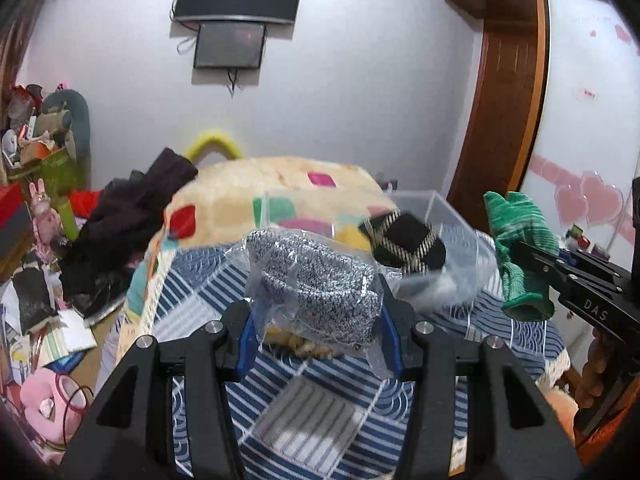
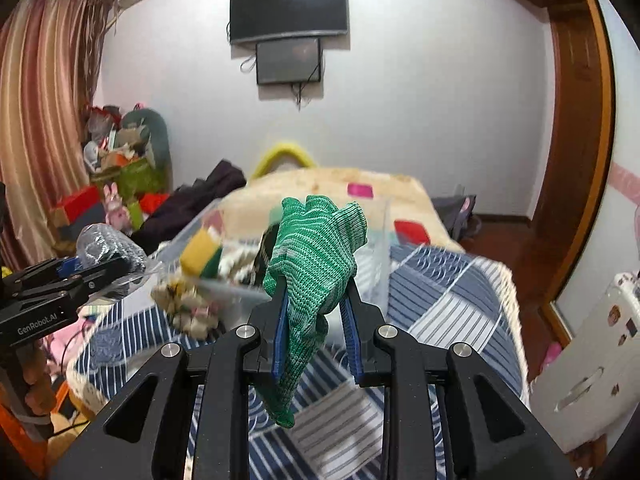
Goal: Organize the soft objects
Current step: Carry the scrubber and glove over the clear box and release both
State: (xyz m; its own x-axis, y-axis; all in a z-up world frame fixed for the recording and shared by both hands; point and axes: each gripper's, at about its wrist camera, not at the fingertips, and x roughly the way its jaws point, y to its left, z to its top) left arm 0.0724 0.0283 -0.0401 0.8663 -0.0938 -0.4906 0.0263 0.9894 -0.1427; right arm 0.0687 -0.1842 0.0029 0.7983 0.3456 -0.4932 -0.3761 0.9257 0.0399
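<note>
Your right gripper (image 2: 316,304) is squeezed shut on the green knit glove (image 2: 316,248). The blue pads pinch it near the middle, so the finger end sticks up and the cuff hangs down. That hold looks good for carrying, because a floppy glove will fold and droop if you hold it by one tip.

Your left gripper (image 1: 316,316) is closed on the grey speckled knit piece (image 1: 320,280), which sits inside a crinkly clear bag (image 1: 276,320). The bag is slippery, so the pads grip wide, with the bag and the knit both between them.

Both things are up in the air over the bed, not lying on it. In the left view the glove (image 1: 520,248) is at about 3 o'clock from the grey piece, well apart from it.

The clear plastic bin (image 1: 440,216) sits on the bed past the grippers, at about 1 o'clock from the grey piece. It holds other soft things already, like the black and cream checked cloth (image 1: 408,244). In the right view a yellow and green sponge (image 2: 200,258) and some pale fluffy things lie at about 9 o'clock from the glove, but they are blurry. My guess is that you hold both things high so they can go over the bin wall and drop in.

Below is the blue striped bedspread (image 1: 312,408), and a cream blanket with colored squares (image 1: 248,196) lies past it.
</note>
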